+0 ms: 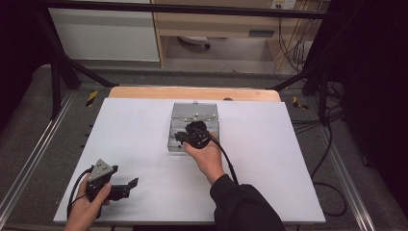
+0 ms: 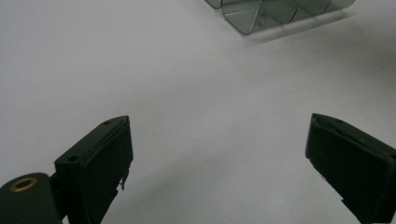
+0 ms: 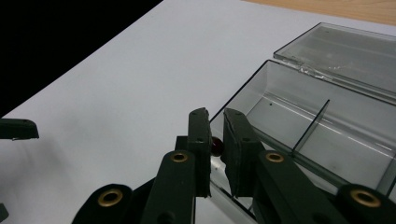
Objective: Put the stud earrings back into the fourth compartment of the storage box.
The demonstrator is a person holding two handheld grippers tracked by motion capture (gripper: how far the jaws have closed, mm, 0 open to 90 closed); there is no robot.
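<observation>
Right claw (image 3: 215,140) pinching a dark red bead (image 3: 216,146) at the clear box's (image 3: 299,112) rim (lid open), left claw (image 2: 219,154) spread over bare white table (image 2: 187,84)

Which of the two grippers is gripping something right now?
The right gripper, at the clear plastic compartment box: its fingers pinch a small dark red bead. The left gripper is wide open above bare white table.

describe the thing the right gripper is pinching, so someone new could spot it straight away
On the white table sheet, find the clear plastic box with its lid open, near the middle. At the box's near wall the right gripper has its jaws almost shut on a small dark red bead, the one coloured speck against clear plastic and black jaws.
</observation>
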